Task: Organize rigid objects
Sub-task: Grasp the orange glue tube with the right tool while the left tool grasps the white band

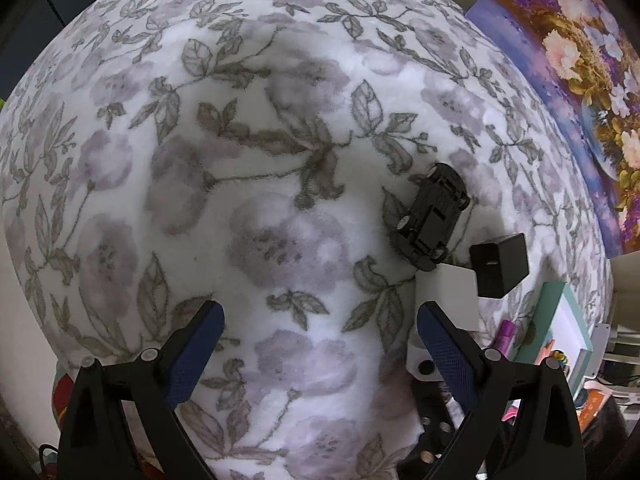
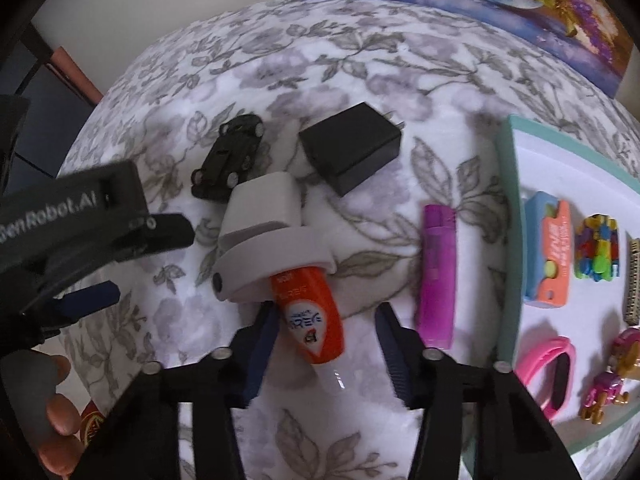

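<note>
I am looking down at an orange correction-tape dispenser [image 2: 310, 320] with a clear tip and a white label, lying on the flower-printed blanket [image 2: 360, 80] with its upper end tucked under a grey-white plastic piece [image 2: 264, 236]. My right gripper [image 2: 326, 354] is reaching straight down around it: the blue pads are standing part-way apart, one on each side of the orange body, and I cannot tell whether they are pressing on it yet. A purple tube [image 2: 438, 272] is lying just beside it, and behind are sitting a black toy car [image 2: 228, 158] on its roof and a black charger block [image 2: 352, 148]. To the right a white tray with a teal rim [image 2: 506, 240] is holding small toys and a pink band [image 2: 548, 372]. My left gripper [image 1: 320, 344] is hovering wide over bare blanket, holding nothing.
</note>
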Demonstrator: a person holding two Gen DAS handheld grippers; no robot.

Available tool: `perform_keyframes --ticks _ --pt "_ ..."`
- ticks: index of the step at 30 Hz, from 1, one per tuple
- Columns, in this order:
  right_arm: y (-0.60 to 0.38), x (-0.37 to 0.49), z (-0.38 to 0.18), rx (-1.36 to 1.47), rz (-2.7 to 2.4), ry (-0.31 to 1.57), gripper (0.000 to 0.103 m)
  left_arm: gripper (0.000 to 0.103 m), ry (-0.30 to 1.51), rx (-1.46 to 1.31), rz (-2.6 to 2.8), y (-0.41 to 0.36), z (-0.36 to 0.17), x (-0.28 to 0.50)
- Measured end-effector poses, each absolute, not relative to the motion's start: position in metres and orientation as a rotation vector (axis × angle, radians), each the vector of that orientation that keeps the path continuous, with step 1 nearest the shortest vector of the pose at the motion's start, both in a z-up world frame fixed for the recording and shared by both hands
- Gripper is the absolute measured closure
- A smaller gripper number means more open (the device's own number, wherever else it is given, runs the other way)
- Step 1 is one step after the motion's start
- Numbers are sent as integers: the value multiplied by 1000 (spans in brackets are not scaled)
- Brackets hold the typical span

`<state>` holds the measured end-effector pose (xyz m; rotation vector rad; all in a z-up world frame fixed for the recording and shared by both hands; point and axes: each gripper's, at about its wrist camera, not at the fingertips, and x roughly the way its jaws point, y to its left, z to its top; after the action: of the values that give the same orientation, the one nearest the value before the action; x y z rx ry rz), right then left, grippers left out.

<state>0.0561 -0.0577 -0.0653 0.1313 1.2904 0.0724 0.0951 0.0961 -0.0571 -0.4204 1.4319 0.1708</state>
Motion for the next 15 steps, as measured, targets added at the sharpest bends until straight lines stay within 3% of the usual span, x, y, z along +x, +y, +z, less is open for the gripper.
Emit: perform_keyframes --ticks 5,9,15 --pt "-51 57 -71 110 84 1280 59 6 1439 -442 156 93 -54 97" --pt "-46 58 -72 102 89 1273 68 6 1440 -458 142 88 -52 95" --pt "-53 51 -70 135 87 1278 68 6 1435 -469 102 79 -48 94"
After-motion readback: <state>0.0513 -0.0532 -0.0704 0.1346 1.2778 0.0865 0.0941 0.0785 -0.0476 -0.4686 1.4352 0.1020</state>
